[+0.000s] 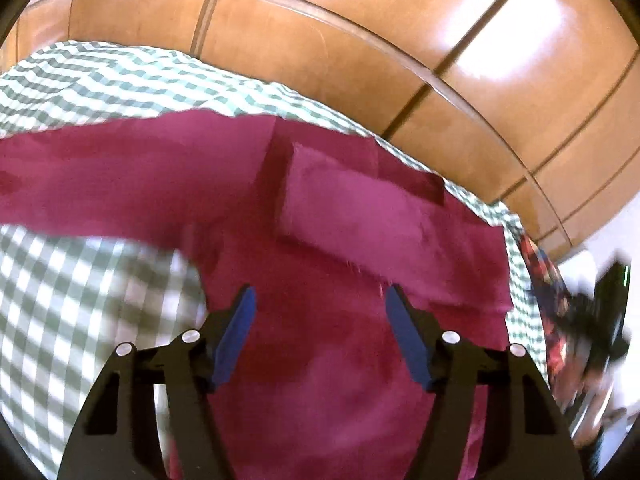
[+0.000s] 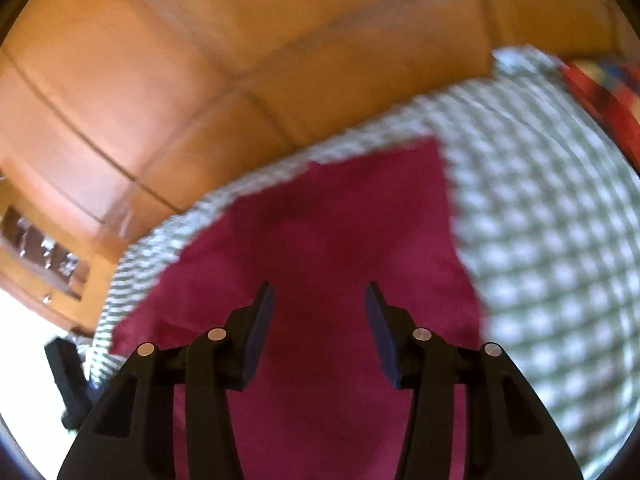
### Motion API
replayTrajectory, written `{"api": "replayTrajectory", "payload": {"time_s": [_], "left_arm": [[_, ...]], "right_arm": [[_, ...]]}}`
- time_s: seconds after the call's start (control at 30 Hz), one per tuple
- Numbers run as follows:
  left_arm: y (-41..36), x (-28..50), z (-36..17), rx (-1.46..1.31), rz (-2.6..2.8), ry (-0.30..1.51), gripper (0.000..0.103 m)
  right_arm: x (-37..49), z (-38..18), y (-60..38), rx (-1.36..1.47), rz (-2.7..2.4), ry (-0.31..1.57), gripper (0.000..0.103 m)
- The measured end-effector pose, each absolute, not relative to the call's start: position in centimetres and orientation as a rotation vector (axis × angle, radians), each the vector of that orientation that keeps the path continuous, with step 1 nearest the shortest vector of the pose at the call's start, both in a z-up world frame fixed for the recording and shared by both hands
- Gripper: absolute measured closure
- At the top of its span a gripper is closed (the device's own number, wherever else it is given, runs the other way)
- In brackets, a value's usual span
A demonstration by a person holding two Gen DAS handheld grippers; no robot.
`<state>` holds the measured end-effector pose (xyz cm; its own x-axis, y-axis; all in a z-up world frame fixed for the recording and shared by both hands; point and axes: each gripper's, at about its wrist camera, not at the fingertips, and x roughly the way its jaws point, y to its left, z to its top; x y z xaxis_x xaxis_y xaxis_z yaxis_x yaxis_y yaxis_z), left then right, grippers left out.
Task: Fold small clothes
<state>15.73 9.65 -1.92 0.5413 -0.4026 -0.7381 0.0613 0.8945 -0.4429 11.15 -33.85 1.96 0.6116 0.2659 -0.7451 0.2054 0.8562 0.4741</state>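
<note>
Left wrist alone shows the folded flap (image 1: 356,208) on the maroon garment (image 1: 320,360).

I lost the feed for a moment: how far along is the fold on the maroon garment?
Done: the maroon garment lies spread on the checked cloth, and one raised rectangular section looks folded over it. In hand: nothing; the left gripper and right gripper hang over the fabric with jaws apart and empty. Left: the broad spread part at the left-wrist view's left looks unfolded. The patterned fabric at the edge looks untouched.
</note>
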Motion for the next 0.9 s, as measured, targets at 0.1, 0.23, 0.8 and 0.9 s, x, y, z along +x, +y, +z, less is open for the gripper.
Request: {"api": "replayTrajectory", "payload": {"time_s": [0.1, 0.23, 0.8, 0.9], "left_arm": [[9.2, 18.7, -2.4, -0.382, -0.26, 0.982, 0.047], [8.1, 22.6, -3.8, -0.385, -0.244, 1.036, 0.051], [5.6, 24.0, -1.0, -0.182, -0.206, 0.897, 0.093], [5.9, 25.1, -4.4, -0.11, -0.109, 0.977, 0.084]], "right_arm": [[9.3, 0.2, -36.1, 0.606, -0.017, 0.934, 0.057], [9.6, 0.4, -36.9, 0.611, -0.021, 0.907, 0.057], [21.9, -1.7, -32.4, 0.248, -0.184, 0.938, 0.057], [21.0, -2.9, -31.5, 0.173, -0.199, 0.855, 0.056]]}}
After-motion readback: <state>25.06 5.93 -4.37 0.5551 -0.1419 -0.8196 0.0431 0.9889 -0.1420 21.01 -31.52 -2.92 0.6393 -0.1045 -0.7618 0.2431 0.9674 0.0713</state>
